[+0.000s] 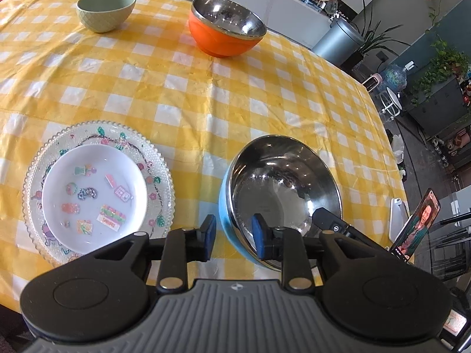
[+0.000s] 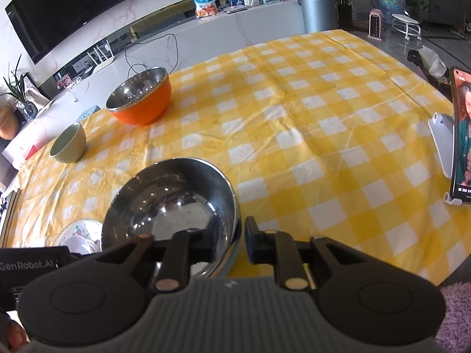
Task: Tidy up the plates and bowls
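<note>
A blue bowl with a steel inside [image 1: 282, 194] sits tilted at the near right of the table. My left gripper [image 1: 234, 239] straddles its near-left rim, one pad [image 1: 259, 236] inside and one outside, with a gap. My right gripper [image 2: 228, 245] straddles the bowl's [image 2: 173, 206] right rim, also with a gap. A small white stickered plate [image 1: 94, 197] lies on a clear beaded plate [image 1: 159, 158] at the near left. An orange steel-lined bowl [image 1: 223, 26] and a green bowl [image 1: 104, 8] stand at the far side.
A yellow checked cloth [image 1: 206, 88] covers the table. A phone on a white stand [image 2: 459, 135] is at the right edge; it also shows in the left wrist view [image 1: 418, 223]. A cabinet, bin and plants stand beyond the table.
</note>
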Demonstrator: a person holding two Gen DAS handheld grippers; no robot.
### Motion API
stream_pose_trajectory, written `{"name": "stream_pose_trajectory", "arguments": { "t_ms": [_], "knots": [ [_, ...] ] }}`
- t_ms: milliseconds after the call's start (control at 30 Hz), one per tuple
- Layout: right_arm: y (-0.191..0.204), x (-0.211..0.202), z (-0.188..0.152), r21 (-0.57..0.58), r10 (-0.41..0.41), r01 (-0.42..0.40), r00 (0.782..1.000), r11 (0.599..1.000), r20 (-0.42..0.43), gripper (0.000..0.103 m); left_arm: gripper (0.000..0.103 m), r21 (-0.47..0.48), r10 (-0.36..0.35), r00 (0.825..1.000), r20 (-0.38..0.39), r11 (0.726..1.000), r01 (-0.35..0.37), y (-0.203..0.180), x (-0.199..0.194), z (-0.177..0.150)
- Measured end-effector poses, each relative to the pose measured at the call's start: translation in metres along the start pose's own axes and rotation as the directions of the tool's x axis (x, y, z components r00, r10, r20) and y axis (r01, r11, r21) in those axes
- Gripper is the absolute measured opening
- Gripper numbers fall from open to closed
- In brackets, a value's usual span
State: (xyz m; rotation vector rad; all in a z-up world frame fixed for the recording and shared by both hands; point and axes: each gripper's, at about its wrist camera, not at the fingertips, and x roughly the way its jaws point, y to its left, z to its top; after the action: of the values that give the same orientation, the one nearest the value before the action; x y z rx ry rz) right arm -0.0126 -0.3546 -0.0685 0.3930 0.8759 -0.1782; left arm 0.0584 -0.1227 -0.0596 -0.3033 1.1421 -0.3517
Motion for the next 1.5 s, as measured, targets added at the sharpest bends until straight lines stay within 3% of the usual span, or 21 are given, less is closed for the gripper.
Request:
{"name": "stream_pose_trajectory", "arguments": {
  "t_ms": [233, 400, 500, 567, 700, 867, 1100, 1233, 1333, 1500],
  "knots": [
    [0.012, -0.007, 0.004, -0.091, -0.031, 0.038, 0.997, 0.995, 0.073, 0.043, 0.042, 0.085, 0.026, 0.995, 0.098, 0.996, -0.035, -0.006, -0.014, 0.004],
    [0.025, -0.007, 0.016, -0.176, -0.012, 0.030, 0.995, 0.984, 0.101, 0.051, 0.043, 0.059, 0.046, 0.983, 0.178, 0.997, -0.057, -0.002, -0.022, 0.013],
    [0.035, -0.004, 0.025, -0.217, 0.008, 0.018, 0.993, 0.976, 0.117, 0.051, 0.043, 0.024, 0.098, 0.966, 0.240, 0.994, -0.107, 0.002, -0.025, 0.020],
    [0.042, -0.003, 0.033, -0.232, 0.012, 0.019, 0.991, 0.973, 0.131, 0.059, 0.043, -0.003, 0.126, 0.950, 0.285, 0.991, -0.130, 0.006, -0.027, 0.026],
    [0.056, 0.003, 0.051, -0.277, 0.032, 0.014, 0.987, 0.961, 0.159, 0.059, 0.043, -0.029, 0.181, 0.924, 0.337, 0.983, -0.182, 0.014, -0.029, 0.044],
    [0.071, 0.020, 0.078, -0.288, 0.061, -0.016, 0.987, 0.957, 0.149, 0.059, 0.043, -0.038, 0.221, 0.912, 0.345, 0.974, -0.221, 0.016, -0.025, 0.074],
    [0.085, 0.057, 0.117, -0.244, 0.087, -0.063, 0.992, 0.968, 0.088, 0.058, 0.043, 0.005, 0.191, 0.927, 0.323, 0.979, -0.204, 0.013, -0.009, 0.118],
    [0.088, 0.085, 0.137, -0.195, 0.093, -0.080, 0.994, 0.978, 0.058, 0.048, 0.043, -0.019, 0.161, 0.942, 0.294, 0.986, -0.163, 0.022, 0.006, 0.147],
    [0.092, 0.103, 0.150, -0.157, 0.113, -0.106, 0.993, 0.982, 0.036, 0.046, 0.043, -0.013, 0.132, 0.951, 0.279, 0.991, -0.133, 0.025, 0.020, 0.167],
    [0.108, 0.131, 0.177, -0.126, 0.113, -0.109, 0.993, 0.986, 0.023, 0.045, 0.043, 0.001, 0.155, 0.953, 0.260, 0.987, -0.160, 0.023, 0.047, 0.198]
  ]
}}
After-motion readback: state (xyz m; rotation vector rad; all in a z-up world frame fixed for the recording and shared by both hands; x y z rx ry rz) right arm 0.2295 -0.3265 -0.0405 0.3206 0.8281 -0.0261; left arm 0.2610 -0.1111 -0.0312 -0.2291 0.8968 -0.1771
